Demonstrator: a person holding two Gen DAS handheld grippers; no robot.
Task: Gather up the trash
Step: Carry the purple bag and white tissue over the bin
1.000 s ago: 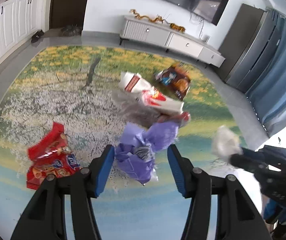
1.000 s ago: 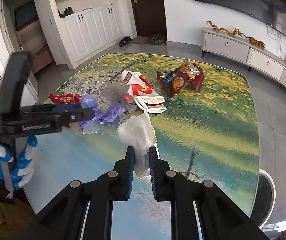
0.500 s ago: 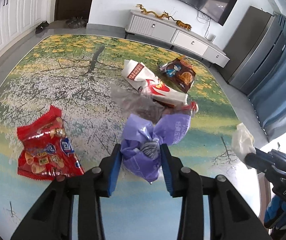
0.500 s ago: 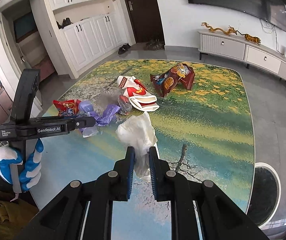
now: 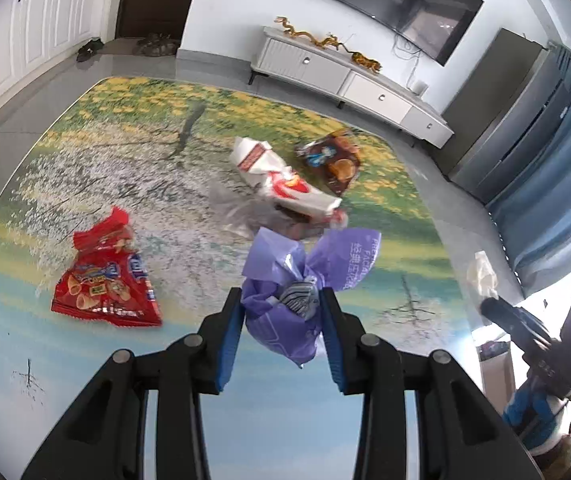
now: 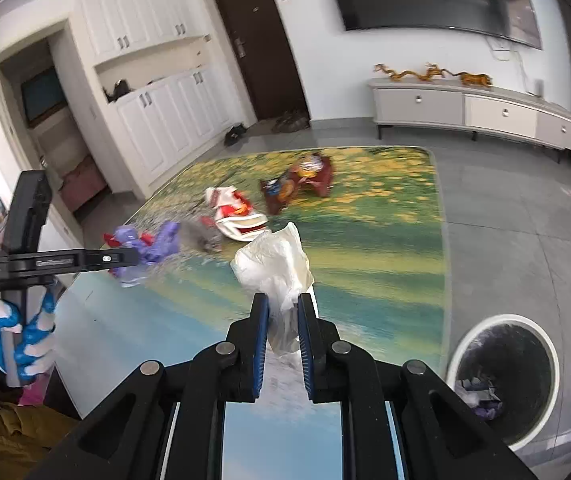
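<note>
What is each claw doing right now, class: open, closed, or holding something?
Left claw: closed on the purple wrapper.
Right claw: closed on the white crumpled bag.

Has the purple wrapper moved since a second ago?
Yes. The purple wrapper, clamped in the left tongs, has come off the table toward the camera, away from the red snack bag.

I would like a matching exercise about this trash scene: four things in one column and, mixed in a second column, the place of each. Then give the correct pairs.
Things:
1. purple wrapper
2. white bag
3. red snack bag
4. bin

Places:
A. lying flat on the table
B. held in the left tool
C. on the floor beside the table
D. held in the right tool

Pairs: 1-B, 2-D, 3-A, 4-C
</note>
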